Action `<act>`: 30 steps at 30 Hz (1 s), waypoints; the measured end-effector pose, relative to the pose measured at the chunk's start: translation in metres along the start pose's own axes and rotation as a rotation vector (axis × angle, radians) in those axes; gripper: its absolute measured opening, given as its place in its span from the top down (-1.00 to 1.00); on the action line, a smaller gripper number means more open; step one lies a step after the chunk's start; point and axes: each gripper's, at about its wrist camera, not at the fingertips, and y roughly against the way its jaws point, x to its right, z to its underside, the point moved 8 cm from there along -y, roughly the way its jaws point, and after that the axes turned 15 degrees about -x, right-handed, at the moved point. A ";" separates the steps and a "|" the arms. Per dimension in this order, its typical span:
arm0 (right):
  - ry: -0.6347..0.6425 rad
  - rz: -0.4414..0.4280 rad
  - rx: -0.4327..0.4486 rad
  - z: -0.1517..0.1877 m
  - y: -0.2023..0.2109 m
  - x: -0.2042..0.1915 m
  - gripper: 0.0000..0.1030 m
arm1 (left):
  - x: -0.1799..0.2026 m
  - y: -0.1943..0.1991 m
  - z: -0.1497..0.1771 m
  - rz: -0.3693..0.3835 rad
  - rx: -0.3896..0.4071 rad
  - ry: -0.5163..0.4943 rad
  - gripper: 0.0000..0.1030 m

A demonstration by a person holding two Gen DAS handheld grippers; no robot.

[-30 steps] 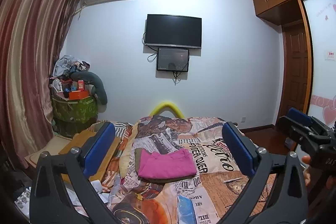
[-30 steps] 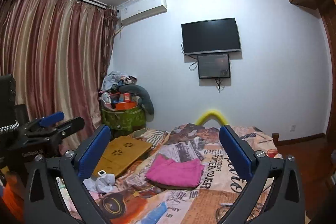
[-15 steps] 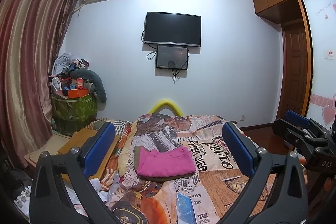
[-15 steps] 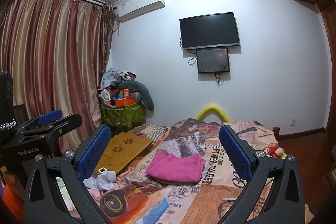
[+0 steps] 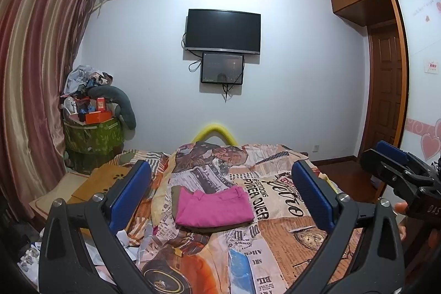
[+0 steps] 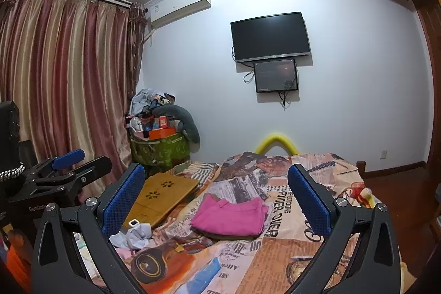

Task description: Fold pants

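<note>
Folded pink pants [image 5: 213, 207] lie as a neat rectangle on top of a dark olive garment on the newspaper-print bedspread [image 5: 278, 214]. The right wrist view shows the same pink pants [image 6: 230, 216] near the middle of the bed. My left gripper [image 5: 220, 200] is held well back from and above them, open, with nothing between its blue pads. My right gripper [image 6: 217, 200] is likewise open and empty, raised off the bed. Each gripper also appears at the edge of the other's view: the right one [image 5: 397, 170] and the left one [image 6: 74, 164].
A wooden lap tray [image 6: 162, 194] lies at the bed's left side, with crumpled white cloth [image 6: 137, 234] in front of it. A green box piled with clutter [image 5: 93, 137] stands by the striped curtain [image 6: 69, 79]. A TV [image 5: 223, 30] hangs on the far wall; a wooden door [image 5: 386, 90] is right.
Both grippers stayed open and empty. The cameras shifted slightly, so the folded pink pants sit a little lower and steadier in view; the pants themselves have not moved.
</note>
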 end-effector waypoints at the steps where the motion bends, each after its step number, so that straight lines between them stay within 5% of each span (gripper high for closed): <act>1: 0.000 0.002 0.000 0.000 0.000 0.000 -1.00 | 0.000 -0.001 0.000 0.001 -0.003 0.000 -1.00; 30: -0.027 0.015 -0.010 0.001 0.003 0.006 -1.00 | 0.007 -0.010 0.002 0.033 -0.027 -0.031 -1.00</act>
